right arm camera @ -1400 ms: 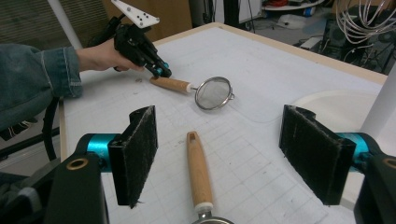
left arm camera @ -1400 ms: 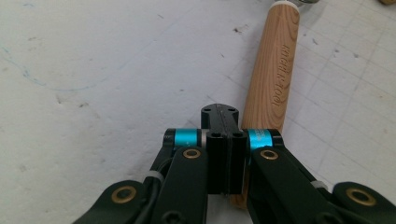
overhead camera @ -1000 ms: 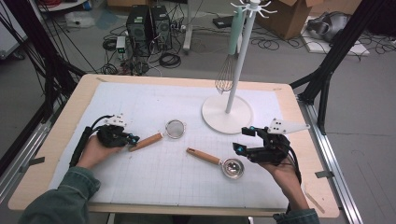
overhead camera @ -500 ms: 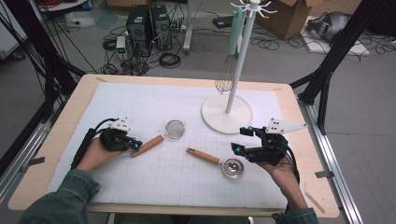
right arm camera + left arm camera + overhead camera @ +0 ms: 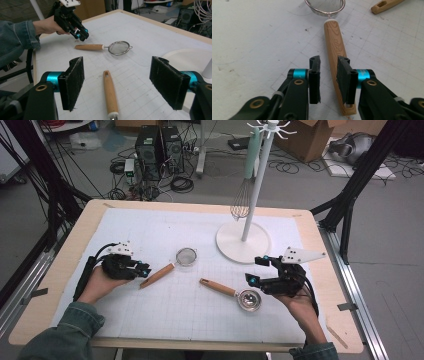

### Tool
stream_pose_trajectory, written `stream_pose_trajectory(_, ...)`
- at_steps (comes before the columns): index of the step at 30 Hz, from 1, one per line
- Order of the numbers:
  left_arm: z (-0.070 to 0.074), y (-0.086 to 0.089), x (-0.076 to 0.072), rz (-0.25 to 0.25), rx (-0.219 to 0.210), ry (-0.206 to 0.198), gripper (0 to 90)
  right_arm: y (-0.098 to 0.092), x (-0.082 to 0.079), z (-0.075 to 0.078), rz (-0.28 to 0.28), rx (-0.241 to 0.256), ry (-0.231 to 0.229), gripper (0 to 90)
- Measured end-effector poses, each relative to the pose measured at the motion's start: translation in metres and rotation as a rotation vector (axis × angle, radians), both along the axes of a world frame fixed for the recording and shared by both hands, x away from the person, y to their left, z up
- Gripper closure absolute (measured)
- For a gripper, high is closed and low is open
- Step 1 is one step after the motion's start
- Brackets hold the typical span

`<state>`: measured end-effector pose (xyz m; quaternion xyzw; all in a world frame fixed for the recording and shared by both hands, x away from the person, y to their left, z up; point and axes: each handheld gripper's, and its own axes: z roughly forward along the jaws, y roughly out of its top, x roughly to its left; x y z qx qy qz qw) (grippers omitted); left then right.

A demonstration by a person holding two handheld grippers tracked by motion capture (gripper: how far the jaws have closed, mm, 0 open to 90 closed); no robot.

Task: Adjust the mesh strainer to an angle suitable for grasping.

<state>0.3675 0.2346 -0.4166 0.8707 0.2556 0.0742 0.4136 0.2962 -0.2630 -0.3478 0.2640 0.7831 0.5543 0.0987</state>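
1. White gridded worktop (image 5: 150,320) carries two wooden-handled strainers, both lying flat for pickup.
2. Left claw (image 5: 329,75), narrowly open, straddles the mesh strainer's handle (image 5: 334,47), ungripped.
3. Right claw (image 5: 117,82), wide open and empty, hovers over the second strainer's handle (image 5: 110,95).

A small wire-mesh strainer (image 5: 186,256) with a light wooden handle lay flat on the white gridded mat (image 5: 150,230), its handle pointing toward the table's left front.
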Motion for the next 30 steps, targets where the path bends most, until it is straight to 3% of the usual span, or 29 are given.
stream_pose_trajectory(12,0.004,-0.012,-0.001,-0.010,-0.042,0.002,56.3,0.000,0.000,-0.002,-0.007,-0.013,0.000,26.7)
stream_pose_trajectory(30,0.003,-0.027,-0.002,-0.021,-0.034,0.016,44.2,-0.003,0.000,-0.005,-0.013,-0.010,0.009,26.7)
